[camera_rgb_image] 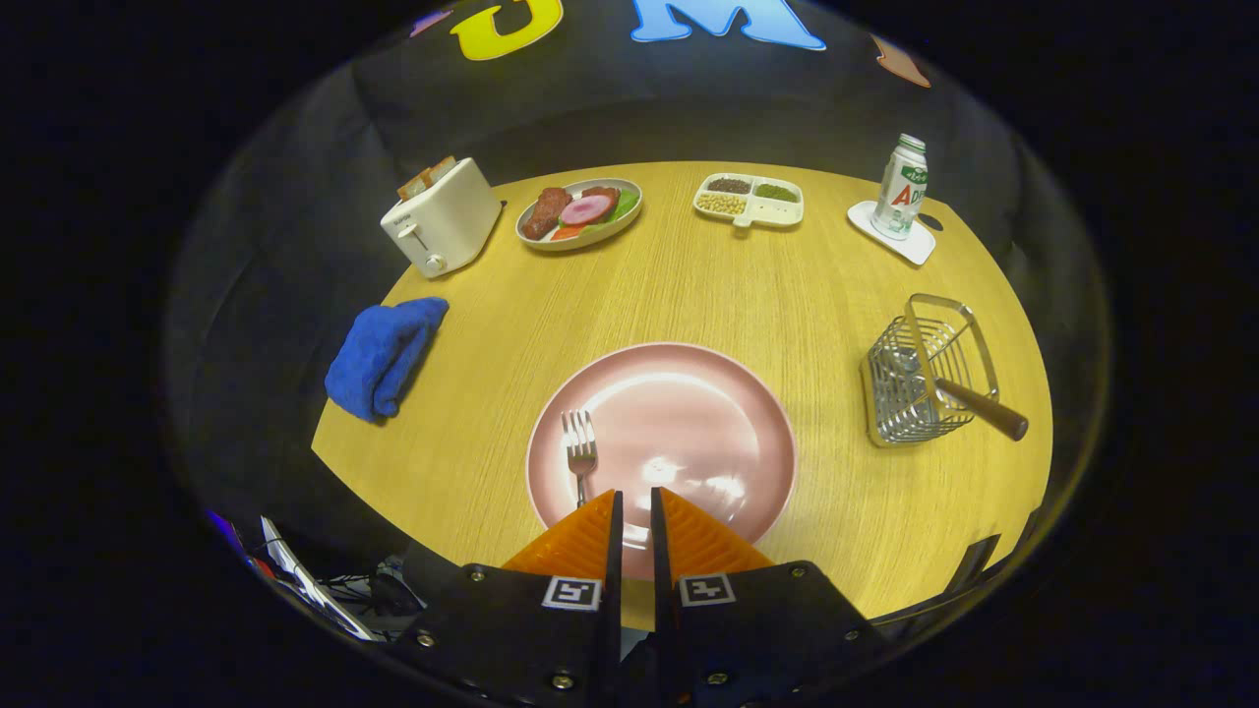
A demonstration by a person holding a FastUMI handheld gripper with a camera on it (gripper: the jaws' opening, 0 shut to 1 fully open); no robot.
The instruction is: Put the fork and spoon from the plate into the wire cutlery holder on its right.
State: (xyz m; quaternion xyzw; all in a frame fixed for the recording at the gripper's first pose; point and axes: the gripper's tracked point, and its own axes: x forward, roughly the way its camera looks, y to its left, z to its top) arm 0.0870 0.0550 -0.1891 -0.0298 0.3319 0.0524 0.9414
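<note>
Gripper (635, 500) fingers sit nearly pressed together, pinching nothing, over my near edge of the pink plate (689, 413). On that plate's left side lies the silver fork (579, 452). Right of it, across bare table (787, 295), stands the wire cutlery holder (925, 369) with a brown-handled utensil (979, 408) inside.

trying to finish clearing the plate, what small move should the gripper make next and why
Probably open the fingers and ease toward the fork. It lies on the pink plate, just ahead of the gripper, whose fingers are nearly closed on nothing. A brown-handled utensil already sits in the wire holder, so the fork looks like what remains.
</note>
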